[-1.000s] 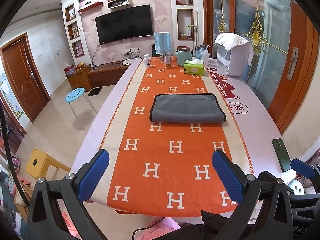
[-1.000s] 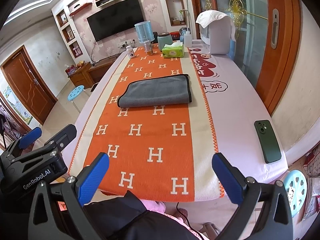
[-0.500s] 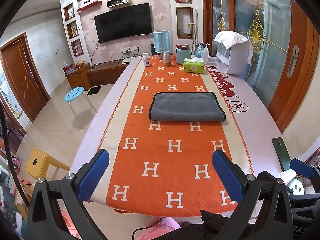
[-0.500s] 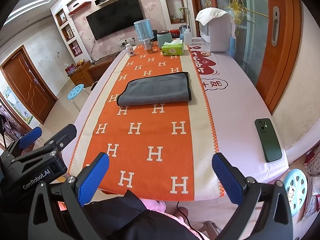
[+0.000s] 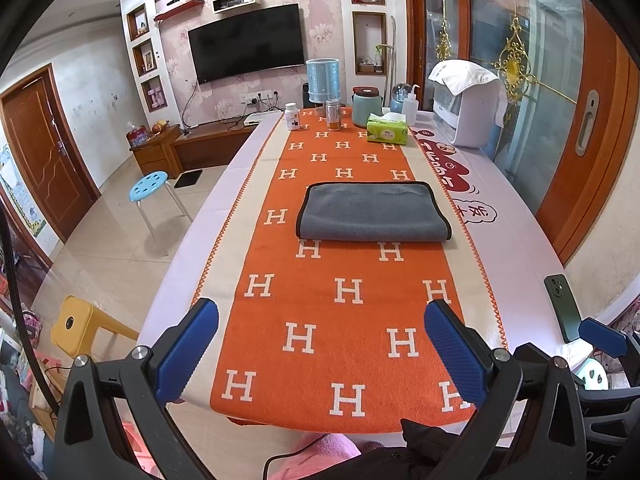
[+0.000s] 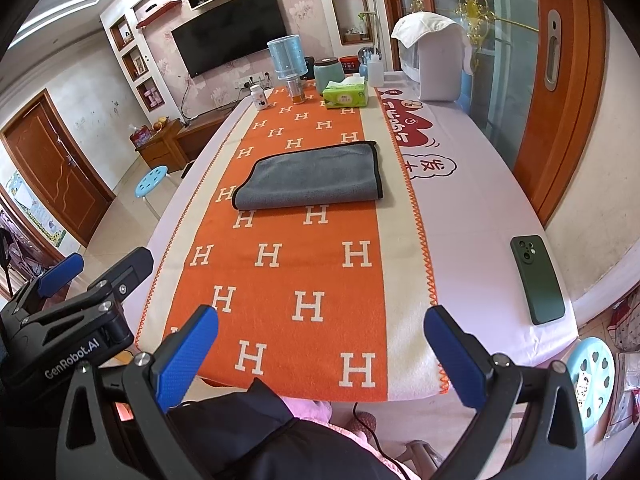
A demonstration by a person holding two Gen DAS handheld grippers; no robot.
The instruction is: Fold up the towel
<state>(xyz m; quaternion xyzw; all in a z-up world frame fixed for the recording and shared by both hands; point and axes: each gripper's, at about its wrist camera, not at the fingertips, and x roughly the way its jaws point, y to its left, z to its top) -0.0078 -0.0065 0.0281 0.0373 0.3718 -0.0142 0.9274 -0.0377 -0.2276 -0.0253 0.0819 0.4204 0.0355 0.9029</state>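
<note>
A grey towel with black trim (image 5: 372, 212) lies folded flat on the orange H-patterned runner (image 5: 344, 320) in the middle of the table; it also shows in the right wrist view (image 6: 312, 178). My left gripper (image 5: 320, 344) is open and empty, held above the table's near edge, well short of the towel. My right gripper (image 6: 320, 350) is open and empty, also over the near edge. The left gripper's body shows at the left of the right wrist view (image 6: 72, 320).
A dark green phone (image 6: 538, 280) lies near the table's right front corner. At the far end stand a green tissue box (image 5: 387, 133), a teal jar (image 5: 366, 106), bottles and a white appliance (image 5: 468, 108). Stools (image 5: 150, 186) stand on the floor to the left.
Both grippers have drifted slightly back and up from the table; the towel sits a little farther away in view. Nothing was grasped or released.
</note>
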